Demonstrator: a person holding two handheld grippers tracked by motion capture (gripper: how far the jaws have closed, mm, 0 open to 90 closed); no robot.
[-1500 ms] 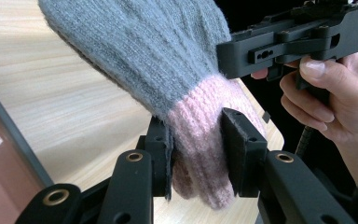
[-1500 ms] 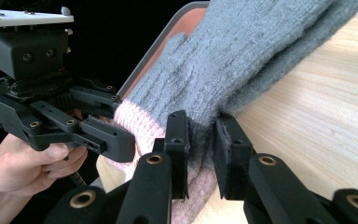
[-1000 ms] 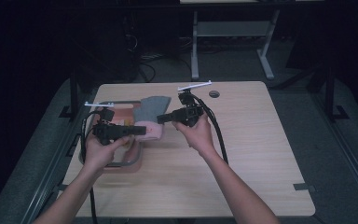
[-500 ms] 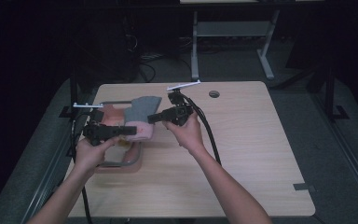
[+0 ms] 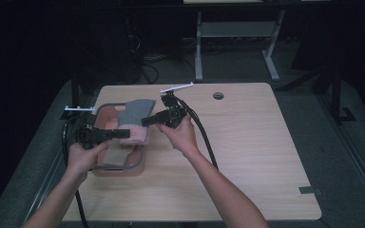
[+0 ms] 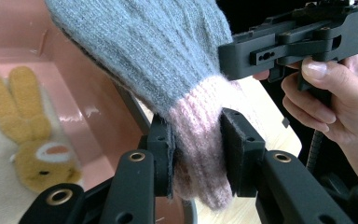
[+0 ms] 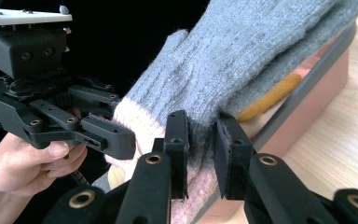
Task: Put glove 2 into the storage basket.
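Both forearms enter from the near edge and converge toward the left half of the bench. The left hand (image 5: 83,154) holds the left gripper (image 5: 123,134) level, its fingers (image 6: 161,156) pointing to the person's right and pressed closed on a knitted glove (image 6: 168,56) at its pink cuff. The right hand (image 5: 183,135) holds the right gripper (image 5: 145,121) level, its fingers (image 7: 177,149) pointing left, clamped on the same glove just past the cuff. The two sets of fingers face each other, close together, the right slightly farther from the person.
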